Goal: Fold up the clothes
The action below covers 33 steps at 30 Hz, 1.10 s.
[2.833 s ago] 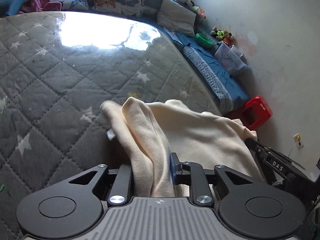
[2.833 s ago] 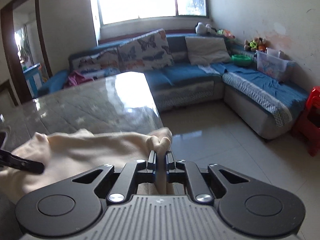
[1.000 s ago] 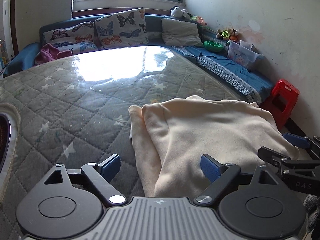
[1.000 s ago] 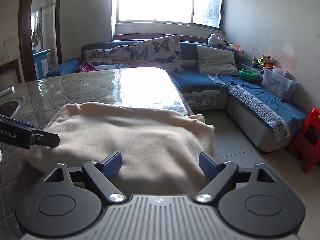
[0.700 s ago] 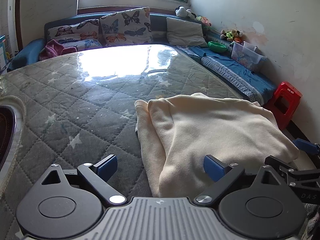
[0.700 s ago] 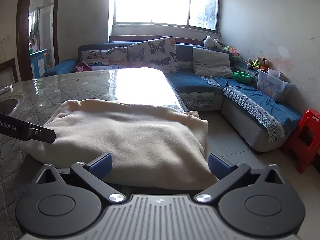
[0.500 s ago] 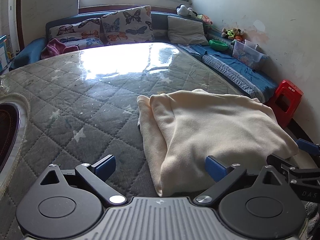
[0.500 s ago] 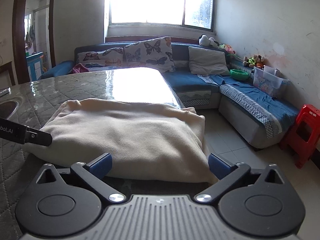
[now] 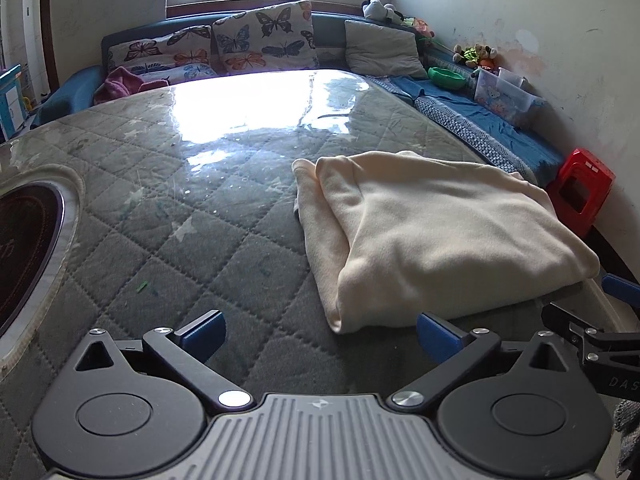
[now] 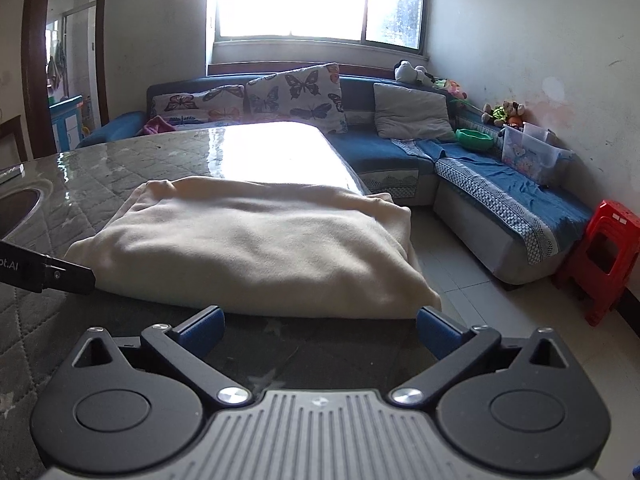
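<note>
Both tongs, left tongs (image 9: 318, 336) and right tongs (image 10: 318, 330), have let go and drawn back, jaws spread wide. Folded cream garment (image 9: 432, 232) lies on the quilted table (image 9: 180, 208); a clear bin (image 10: 532, 154) of toys sits on the blue sofa (image 10: 480, 184).

Daylight floods from the window (image 10: 320, 0) at twelve o'clock (blown out white), glaring off the tabletop (image 9: 248, 104); fisheye edges bend and darken.

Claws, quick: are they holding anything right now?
Left claw: open, holding nothing.
Right claw: open, holding nothing; the folded cream fleece garment lies free.
</note>
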Motion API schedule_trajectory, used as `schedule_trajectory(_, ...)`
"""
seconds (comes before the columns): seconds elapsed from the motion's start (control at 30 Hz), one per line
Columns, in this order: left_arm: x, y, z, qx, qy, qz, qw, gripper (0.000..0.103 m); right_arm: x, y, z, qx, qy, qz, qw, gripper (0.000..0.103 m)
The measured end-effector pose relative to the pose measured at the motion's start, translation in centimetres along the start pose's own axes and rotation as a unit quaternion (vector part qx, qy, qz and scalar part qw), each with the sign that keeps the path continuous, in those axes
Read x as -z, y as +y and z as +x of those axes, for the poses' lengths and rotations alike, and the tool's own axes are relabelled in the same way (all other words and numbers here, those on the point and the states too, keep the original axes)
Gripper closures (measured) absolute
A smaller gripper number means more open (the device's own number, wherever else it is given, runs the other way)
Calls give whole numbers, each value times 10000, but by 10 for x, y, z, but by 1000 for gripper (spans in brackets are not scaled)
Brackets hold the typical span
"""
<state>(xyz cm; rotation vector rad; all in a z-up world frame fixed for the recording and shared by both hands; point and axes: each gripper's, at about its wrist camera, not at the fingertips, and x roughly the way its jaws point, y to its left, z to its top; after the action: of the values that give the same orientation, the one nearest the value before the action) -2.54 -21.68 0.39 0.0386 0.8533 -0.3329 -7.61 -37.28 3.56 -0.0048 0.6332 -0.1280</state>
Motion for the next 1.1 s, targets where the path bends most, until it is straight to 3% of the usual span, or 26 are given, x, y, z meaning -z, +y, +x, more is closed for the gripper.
schedule_trajectory(0.23, 9, 5, -9, -155, 14, 3, 9999, 0, 7, 8, -8, -47, 60, 78, 9999, 0)
schedule_trajectory(1.1, 34, 10, -26, -130, 76, 101, 9998, 0, 21, 37, -20, -93, 222, -66, 9997, 0)
